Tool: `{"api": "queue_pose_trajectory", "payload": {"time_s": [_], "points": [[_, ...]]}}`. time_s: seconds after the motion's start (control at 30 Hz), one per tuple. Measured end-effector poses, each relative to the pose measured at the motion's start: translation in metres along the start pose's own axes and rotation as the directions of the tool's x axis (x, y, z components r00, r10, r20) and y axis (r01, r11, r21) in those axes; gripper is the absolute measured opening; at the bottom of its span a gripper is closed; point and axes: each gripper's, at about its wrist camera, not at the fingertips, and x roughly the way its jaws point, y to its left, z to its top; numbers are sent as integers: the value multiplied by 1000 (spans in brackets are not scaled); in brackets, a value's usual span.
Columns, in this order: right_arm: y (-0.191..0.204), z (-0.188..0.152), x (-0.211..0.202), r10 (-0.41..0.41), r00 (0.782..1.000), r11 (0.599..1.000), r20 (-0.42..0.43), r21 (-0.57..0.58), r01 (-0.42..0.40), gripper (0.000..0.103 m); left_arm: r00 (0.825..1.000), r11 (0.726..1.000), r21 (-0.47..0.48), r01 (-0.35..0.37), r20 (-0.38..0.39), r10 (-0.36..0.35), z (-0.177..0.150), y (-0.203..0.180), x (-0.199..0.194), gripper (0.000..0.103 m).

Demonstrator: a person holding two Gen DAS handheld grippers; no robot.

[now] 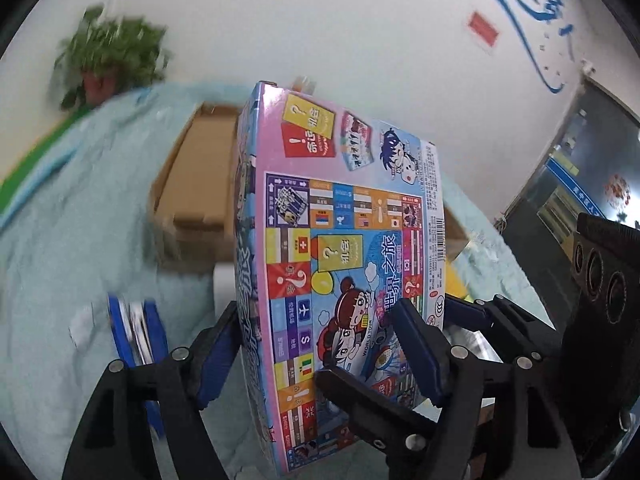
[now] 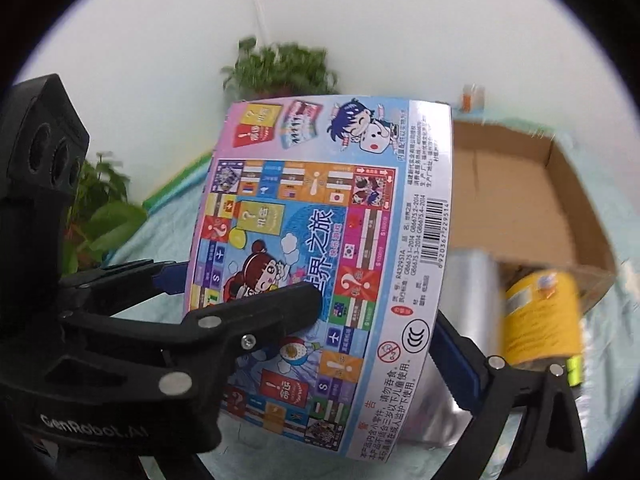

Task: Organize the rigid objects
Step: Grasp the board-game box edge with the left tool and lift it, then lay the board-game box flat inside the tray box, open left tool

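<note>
Two hand-held grippers share one game box [image 1: 340,248]: your left hand-held gripper [image 1: 320,344] clamps its thickness, your right hand-held gripper [image 2: 312,308] spans its width, holding it upright above the cardboard box [image 2: 532,200].

The left gripper [image 1: 316,308] points steeply down and is clamped across the thickness of the box [image 1: 352,216]. One blue-padded finger [image 1: 416,344] lies on the printed face and the other is against the back. The right gripper [image 2: 324,332] comes in from the opposite side, angled down much the same, with its jaws spread wide. One of its fingers [image 2: 460,360] lies along the box's far edge and the other reaches across the face. Whether its pads press on the box cannot be told. Both bodies sit close together, fingers crossing.
</note>
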Motion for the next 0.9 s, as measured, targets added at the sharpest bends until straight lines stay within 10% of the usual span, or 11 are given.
{"api": "queue_pose_trajectory", "payload": {"time_s": [0.43,0.9], "points": [[-44,109,-83,-133,941,991,310,8,137,98,966,966,254,37,238,-99,136,-84,-46,72],[-82,176,-4,-62,988,997,141,58,55,96,991,984,179,-9,136,-16,240,-50,41,72]]}}
